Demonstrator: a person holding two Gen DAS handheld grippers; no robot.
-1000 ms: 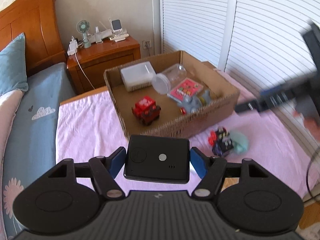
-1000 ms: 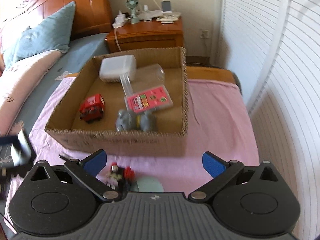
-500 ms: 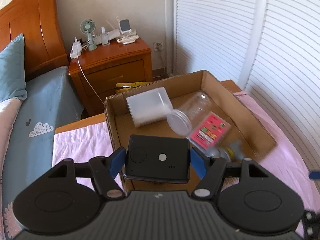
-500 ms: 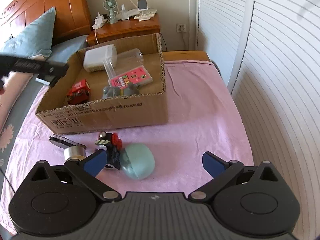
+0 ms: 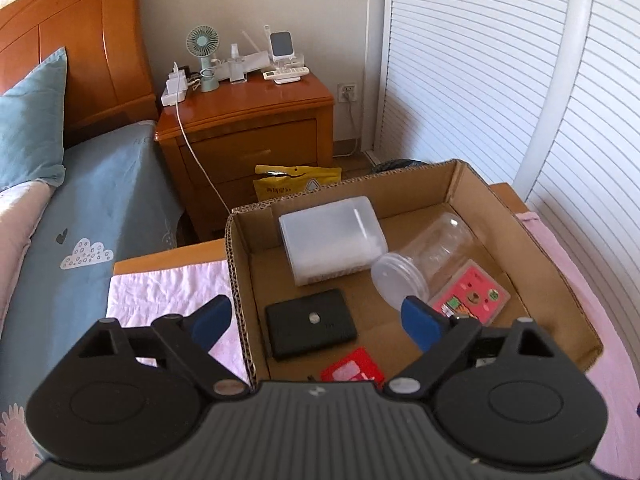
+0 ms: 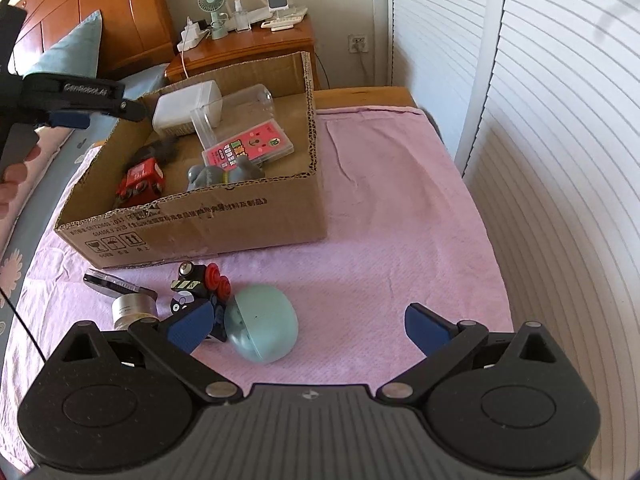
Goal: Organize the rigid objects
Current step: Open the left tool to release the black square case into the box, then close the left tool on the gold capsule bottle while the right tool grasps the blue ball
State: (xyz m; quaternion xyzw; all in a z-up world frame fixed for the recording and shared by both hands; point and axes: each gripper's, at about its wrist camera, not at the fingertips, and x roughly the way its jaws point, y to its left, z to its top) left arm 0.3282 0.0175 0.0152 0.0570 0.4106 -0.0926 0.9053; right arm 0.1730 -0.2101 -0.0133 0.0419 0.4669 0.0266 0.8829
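Observation:
A flat black device (image 5: 310, 328) lies on the floor of the cardboard box (image 5: 456, 184), free of the pads. Above it my left gripper (image 5: 314, 320) has its jaws opening, blue fingertips (image 5: 212, 318) wide apart. In the box are also a white container (image 5: 332, 240), a clear jar (image 5: 424, 264), a pink card case (image 5: 472, 300) and a red toy car (image 5: 352, 368). My right gripper (image 6: 308, 326) stands open over the pink cloth (image 6: 400, 240). A teal dome (image 6: 260, 328) lies by its left finger, with a red-wheeled toy (image 6: 200, 284) next to it.
A silver tin (image 6: 132, 310) and a dark flat object (image 6: 116, 284) lie in front of the box (image 6: 200, 228). A grey elephant toy (image 6: 224, 174) is inside it. Wooden nightstand (image 5: 248, 128), yellow bag (image 5: 296, 184) and bed (image 5: 80, 208) lie beyond; louvred doors (image 5: 520, 80) stand right.
The left gripper moved over the cardboard box, opened and let go of the black device, which now lies inside. The right gripper stayed open near the teal dome.

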